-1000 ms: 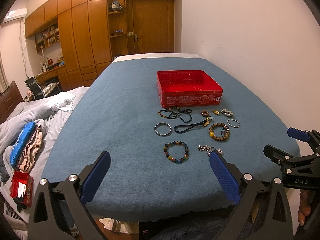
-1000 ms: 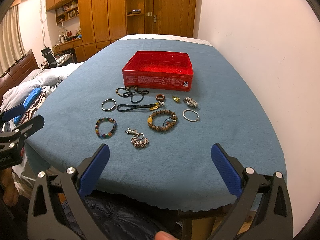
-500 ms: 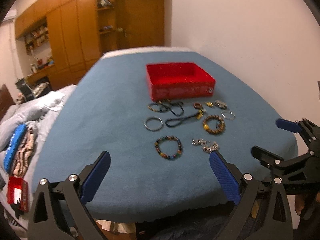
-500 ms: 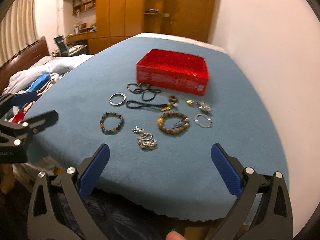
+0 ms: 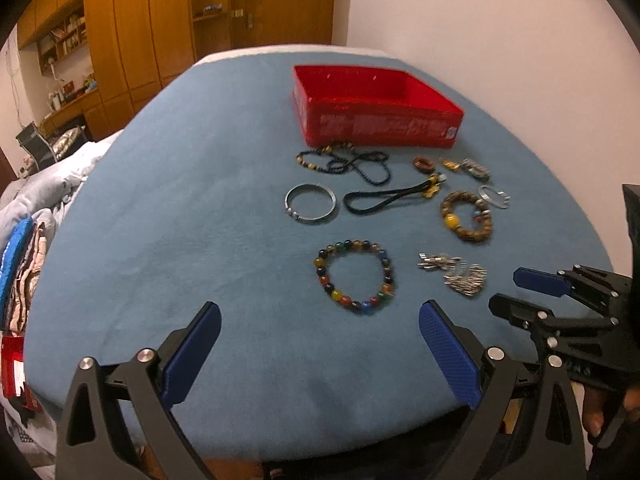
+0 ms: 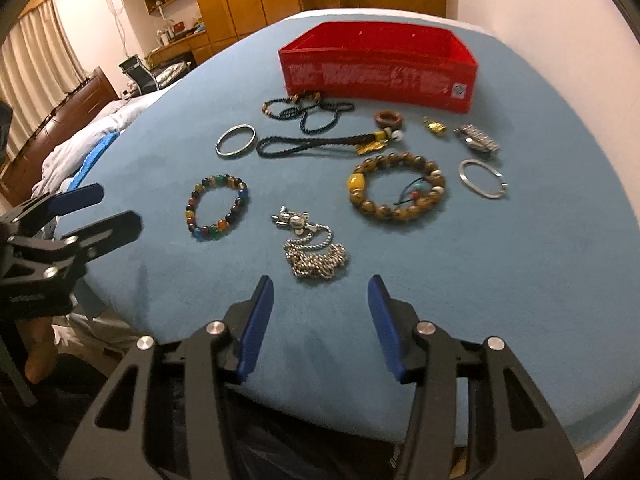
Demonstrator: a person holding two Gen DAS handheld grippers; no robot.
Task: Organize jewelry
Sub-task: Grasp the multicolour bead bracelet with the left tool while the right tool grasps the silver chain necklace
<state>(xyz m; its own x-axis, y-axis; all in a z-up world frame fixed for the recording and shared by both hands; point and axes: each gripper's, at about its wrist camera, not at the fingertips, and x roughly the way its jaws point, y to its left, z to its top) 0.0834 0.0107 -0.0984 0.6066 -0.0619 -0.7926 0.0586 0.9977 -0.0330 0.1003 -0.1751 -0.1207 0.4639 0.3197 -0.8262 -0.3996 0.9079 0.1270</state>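
My right gripper [image 6: 320, 320], jaws just narrowing, nothing between, sits near the silver chain [image 6: 314, 254]. Left gripper [image 5: 318, 354] spread wide near the multicolored bead bracelet [image 5: 356, 276].

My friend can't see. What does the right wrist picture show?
The right tool, its blue fingers apart and empty, points at a silver chain heaped on a blue cloth. Bead bracelets, rings and cords lie beyond it, before an open red box. The left tool shows at the left edge.
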